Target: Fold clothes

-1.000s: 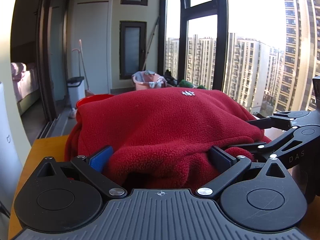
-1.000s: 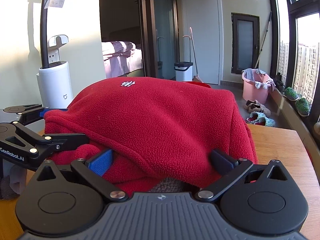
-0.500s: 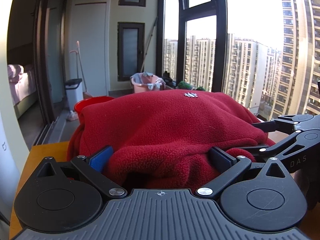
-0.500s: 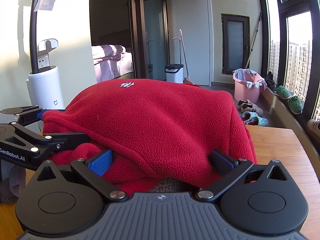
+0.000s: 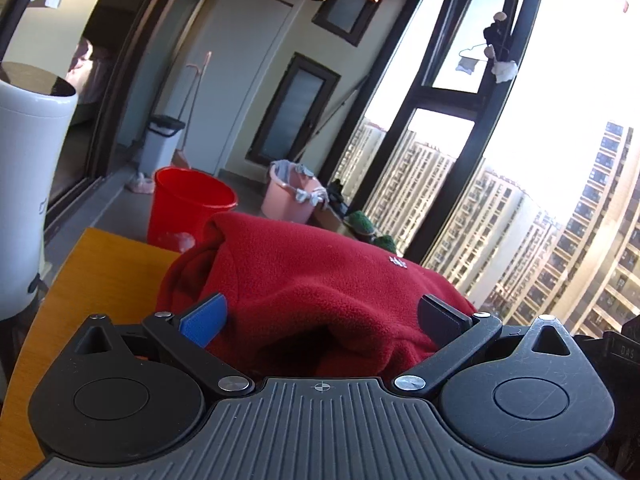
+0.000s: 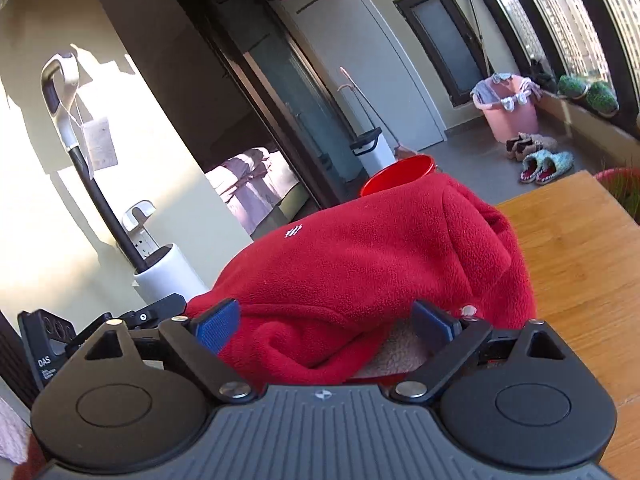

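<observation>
A folded red fleece garment (image 5: 320, 280) with a small white emblem lies bunched on the wooden table (image 5: 100, 264). It also shows in the right wrist view (image 6: 380, 248). My left gripper (image 5: 324, 316) has its jaws wide apart around the near edge of the fleece, and the fabric bulges between the pads. My right gripper (image 6: 326, 318) is likewise wide open around the fleece's near edge, with a pale lining showing under the red. Both views are tilted. The left gripper's body (image 6: 52, 344) shows at the left of the right wrist view.
A white cylinder stand (image 5: 24, 200) with a black pole stands at the table's left. A red bucket (image 5: 188, 204) and a pink basin (image 5: 292, 196) sit on the balcony floor beyond. Slippers (image 6: 544, 164) lie near the window. Bare table (image 6: 580, 260) lies right of the fleece.
Both cameras have tilted and swung. The fleece now sits lower and flatter in both views. The jaws remain wide around the fabric.
</observation>
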The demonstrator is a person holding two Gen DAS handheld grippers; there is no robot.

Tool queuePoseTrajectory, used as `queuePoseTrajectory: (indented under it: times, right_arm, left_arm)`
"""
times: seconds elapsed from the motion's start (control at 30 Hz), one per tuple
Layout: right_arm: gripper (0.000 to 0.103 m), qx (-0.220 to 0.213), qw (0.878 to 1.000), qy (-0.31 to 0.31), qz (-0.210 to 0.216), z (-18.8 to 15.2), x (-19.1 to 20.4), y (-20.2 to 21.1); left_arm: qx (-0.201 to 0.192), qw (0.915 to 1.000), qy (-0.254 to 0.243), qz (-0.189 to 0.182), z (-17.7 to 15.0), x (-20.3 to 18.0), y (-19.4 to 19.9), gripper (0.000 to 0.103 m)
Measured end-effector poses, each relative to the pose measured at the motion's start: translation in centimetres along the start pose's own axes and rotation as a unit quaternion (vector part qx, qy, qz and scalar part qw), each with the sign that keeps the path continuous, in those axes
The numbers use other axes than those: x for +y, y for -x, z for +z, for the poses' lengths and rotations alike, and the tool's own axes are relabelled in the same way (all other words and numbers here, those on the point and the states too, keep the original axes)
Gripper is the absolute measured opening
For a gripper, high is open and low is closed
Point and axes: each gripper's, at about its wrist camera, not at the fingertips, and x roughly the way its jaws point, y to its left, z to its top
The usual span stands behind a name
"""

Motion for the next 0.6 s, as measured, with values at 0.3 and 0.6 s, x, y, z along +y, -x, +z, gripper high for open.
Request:
queuePoseTrajectory:
  times: [0.3,0.6]
  right_arm:
    - [0.100,0.018,0.993,-0.112,-0.030,-1.7,-1.3,-3.8]
    - [0.100,0.043,0.990,-0.136,-0.016,-1.4,-1.8,-9.7]
  left_arm:
    - [0.098,0.9908,-0.093,0.008,-2.3,-0.4,-0.4,0.103]
    - [0.150,0.9754,-0.135,0.089,-2.7,0.9,-3.5,0.103]
